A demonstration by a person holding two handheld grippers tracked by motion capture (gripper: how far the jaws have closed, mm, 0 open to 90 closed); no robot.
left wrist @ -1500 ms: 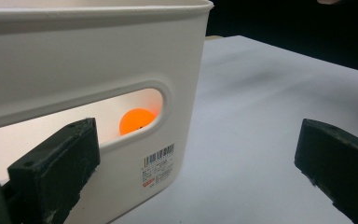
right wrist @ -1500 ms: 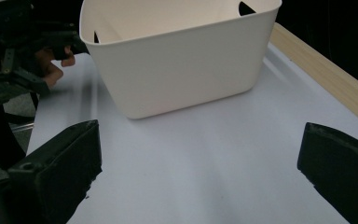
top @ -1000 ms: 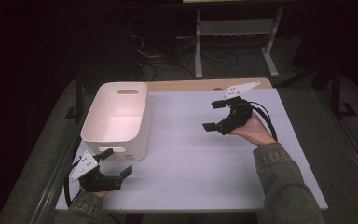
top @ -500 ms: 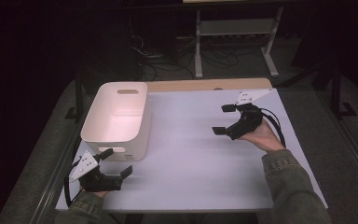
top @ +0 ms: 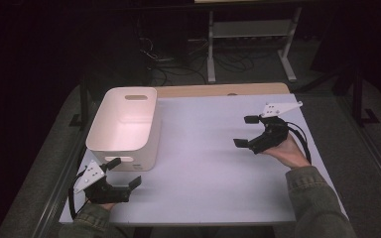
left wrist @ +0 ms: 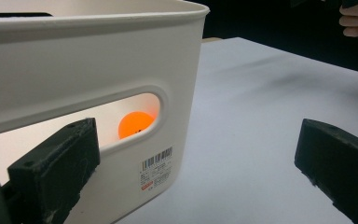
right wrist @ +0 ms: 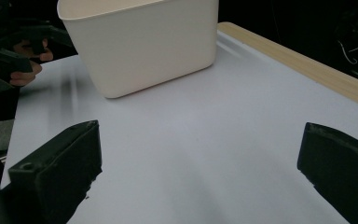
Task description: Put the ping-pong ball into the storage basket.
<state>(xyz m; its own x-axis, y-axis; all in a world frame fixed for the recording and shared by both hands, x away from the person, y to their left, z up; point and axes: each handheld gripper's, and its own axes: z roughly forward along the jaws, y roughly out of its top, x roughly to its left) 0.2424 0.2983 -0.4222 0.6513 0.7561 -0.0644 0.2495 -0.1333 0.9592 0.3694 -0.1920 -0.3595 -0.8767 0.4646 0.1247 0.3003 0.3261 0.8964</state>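
Note:
A white plastic bin (top: 124, 126) stands on the left part of the pale table sheet (top: 213, 163). Through its handle slot in the left gripper view an orange ball (left wrist: 136, 124) shows inside the bin (left wrist: 88, 88). My left gripper (top: 124, 172) is open at the table's near left corner, just in front of the bin's near wall, nothing between its jaws. My right gripper (top: 245, 131) hovers open over the right part of the sheet, jaws pointing left toward the bin (right wrist: 144, 42), holding nothing.
A wooden strip (top: 218, 90) runs along the table's far edge. Beyond it stand a metal shelf frame (top: 250, 34) and floor cables (top: 163, 52) in a dark room. In the right gripper view the other hand (right wrist: 25, 65) shows at far left.
My right gripper has drawn back to the right and nearer, away from the bin. The left gripper has stayed put.

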